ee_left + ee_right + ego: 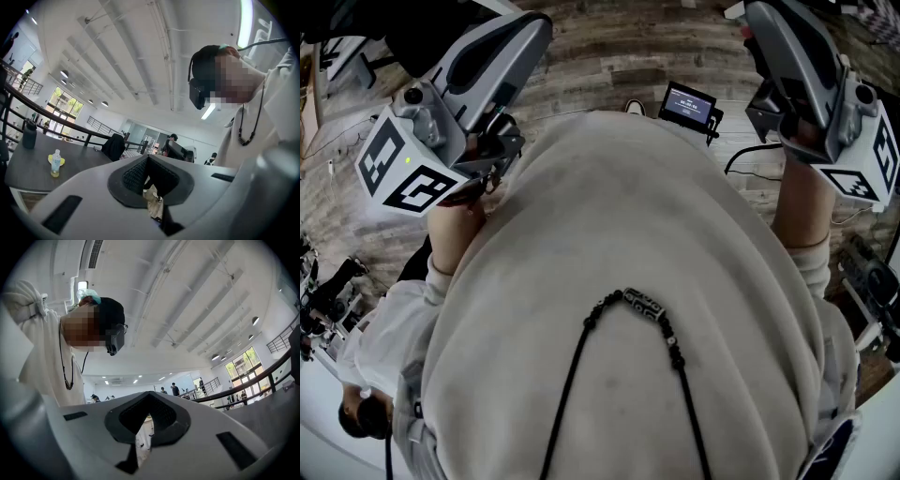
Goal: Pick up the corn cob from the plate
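Left gripper: the left gripper [147,161] is showing its two dark pads meeting at the tip, so it is clenched, and nothing is sitting between them.
Right gripper: the right gripper [149,399] is clenched in the same way and is also gripping nothing.
Where they are aiming: both are looking toward the ceiling [117,56] and the person, not toward any plate. In the head view they are standing at the upper left and upper right corners of the frame.
Head view: a pale sweater [619,281] with a dark necklace [642,307] is filling the middle. Only some wooden floor [609,47] and a small screen [689,103] are showing at the top.
Corn cob: it is not appearing in any view, and the plate is not appearing either, so its place cannot be told.
How the cob looks: no frame is showing it, so nothing can be said about it.
Other things: a bottle [56,163] is standing on a dark table [28,164] at the lower left of the left gripper view.
Risk one: I judge that the reach would be starting blind, because nobody is looking at the plate.
Risk two: clenched pads arriving at a round cob would probably be pushing it and rolling it off the plate, so they are needing to open first.
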Demonstrator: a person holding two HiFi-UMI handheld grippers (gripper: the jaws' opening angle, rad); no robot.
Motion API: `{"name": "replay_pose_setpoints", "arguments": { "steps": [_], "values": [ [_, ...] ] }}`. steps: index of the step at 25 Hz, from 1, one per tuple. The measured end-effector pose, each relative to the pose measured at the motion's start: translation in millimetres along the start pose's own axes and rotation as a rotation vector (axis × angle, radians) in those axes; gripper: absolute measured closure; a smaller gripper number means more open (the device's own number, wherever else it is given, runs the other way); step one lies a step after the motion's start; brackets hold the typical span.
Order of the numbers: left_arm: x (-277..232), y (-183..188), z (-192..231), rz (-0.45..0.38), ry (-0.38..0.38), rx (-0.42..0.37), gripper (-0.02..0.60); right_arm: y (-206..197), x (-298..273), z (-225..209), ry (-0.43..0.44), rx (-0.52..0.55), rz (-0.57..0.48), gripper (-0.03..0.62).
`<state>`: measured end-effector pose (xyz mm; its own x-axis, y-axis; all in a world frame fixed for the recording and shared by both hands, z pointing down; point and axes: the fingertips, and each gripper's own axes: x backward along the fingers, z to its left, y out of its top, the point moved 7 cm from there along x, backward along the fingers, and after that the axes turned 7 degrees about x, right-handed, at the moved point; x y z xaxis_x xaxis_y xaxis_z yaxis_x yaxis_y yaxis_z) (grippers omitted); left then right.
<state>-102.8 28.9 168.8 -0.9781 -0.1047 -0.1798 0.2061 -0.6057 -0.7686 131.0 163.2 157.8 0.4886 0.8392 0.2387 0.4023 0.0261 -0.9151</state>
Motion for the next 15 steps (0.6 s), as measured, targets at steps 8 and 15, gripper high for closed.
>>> {"name": "replay_pose_setpoints", "arguments": {
  "steps": [8,15],
  "values": [
    [1.4,-0.6,-6.2,-0.017,-0.005,0.014,0.581,2.0,1.4,-2.1,0.004,-0.043,-0.005,0.579],
    [1.4,0.8,-12.1,-0.028,-0.015,0.017,0.581,2.5,8.9,-1.2,0.008,-0.051,-0.019,0.579]
  ]
}}
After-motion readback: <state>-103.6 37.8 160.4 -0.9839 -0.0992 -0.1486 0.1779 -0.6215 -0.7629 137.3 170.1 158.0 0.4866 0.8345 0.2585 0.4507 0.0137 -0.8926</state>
